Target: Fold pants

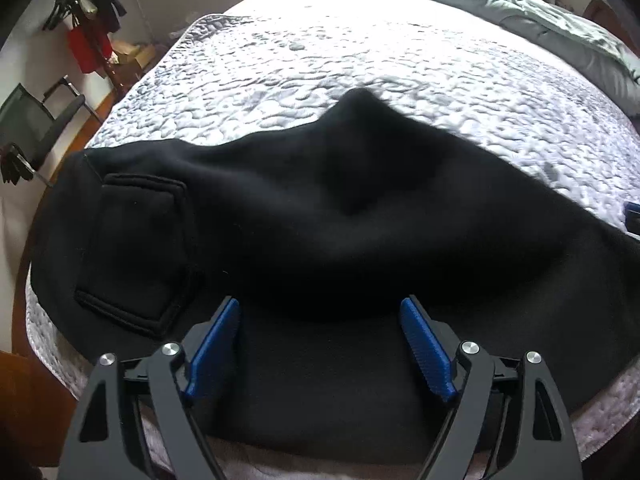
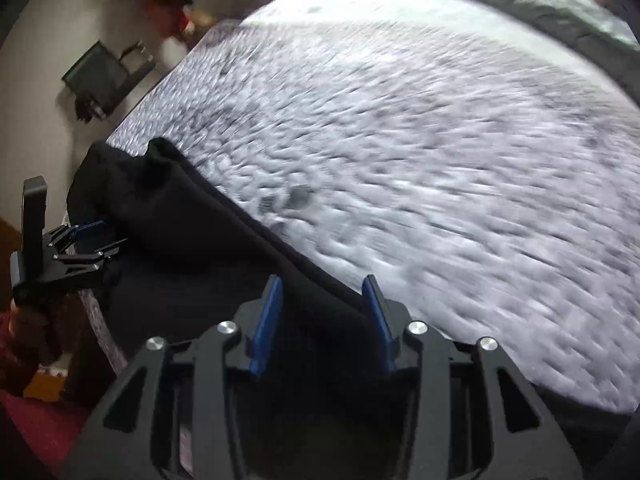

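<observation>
Black pants [image 1: 304, 216] lie across the near edge of a bed with a white quilted cover [image 1: 360, 64]. A back pocket [image 1: 136, 252] shows at the left. My left gripper [image 1: 320, 308] is open, its blue pads [image 1: 424, 344] apart just above the near part of the pants. In the right wrist view my right gripper [image 2: 324, 300] is open, with the black fabric [image 2: 192, 248] running between its blue pads [image 2: 268, 320]. The left gripper [image 2: 80, 240] also shows there at the far left, at the pants' other end. The right view is motion-blurred.
A pale green duvet [image 1: 540, 12] is bunched at the far side of the bed. A black chair [image 1: 36, 124] and hanging clothes [image 1: 88, 40] stand by the wall at left. The wooden floor [image 1: 24, 392] shows beyond the bed's near-left corner.
</observation>
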`<state>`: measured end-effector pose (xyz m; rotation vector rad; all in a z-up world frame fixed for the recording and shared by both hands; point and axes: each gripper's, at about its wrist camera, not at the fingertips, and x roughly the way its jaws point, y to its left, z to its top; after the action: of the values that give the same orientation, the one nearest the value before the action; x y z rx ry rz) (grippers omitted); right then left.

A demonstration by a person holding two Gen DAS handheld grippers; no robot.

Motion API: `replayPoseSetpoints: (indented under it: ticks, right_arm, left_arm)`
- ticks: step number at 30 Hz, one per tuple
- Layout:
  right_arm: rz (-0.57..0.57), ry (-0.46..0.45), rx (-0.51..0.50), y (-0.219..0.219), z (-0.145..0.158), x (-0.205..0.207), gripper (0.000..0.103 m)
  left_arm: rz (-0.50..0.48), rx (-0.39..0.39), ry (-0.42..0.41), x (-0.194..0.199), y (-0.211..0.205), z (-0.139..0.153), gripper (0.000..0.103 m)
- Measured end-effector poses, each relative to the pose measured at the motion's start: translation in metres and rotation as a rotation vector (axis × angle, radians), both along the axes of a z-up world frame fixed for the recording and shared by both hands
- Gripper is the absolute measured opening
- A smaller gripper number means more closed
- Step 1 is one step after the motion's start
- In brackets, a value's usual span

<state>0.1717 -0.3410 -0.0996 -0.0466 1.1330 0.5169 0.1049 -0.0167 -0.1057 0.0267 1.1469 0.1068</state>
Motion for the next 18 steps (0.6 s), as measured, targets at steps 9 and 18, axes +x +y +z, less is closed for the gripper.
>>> replayPoseSetpoints:
  ticks: [9, 18]
  right_arm:
    - [-0.438, 0.008, -0.124, -0.204, 0.007, -0.066, 0.045]
    - [-0.670, 0.060, -0.145, -0.291, -0.022, -0.108, 0.059]
  left_arm:
    - [-0.198, -0.036, -0.034, -0.010, -0.079, 0.013, 0.083]
    - [-0.212, -0.007, -0.011, -0.001, -0.115, -0.018, 0.086]
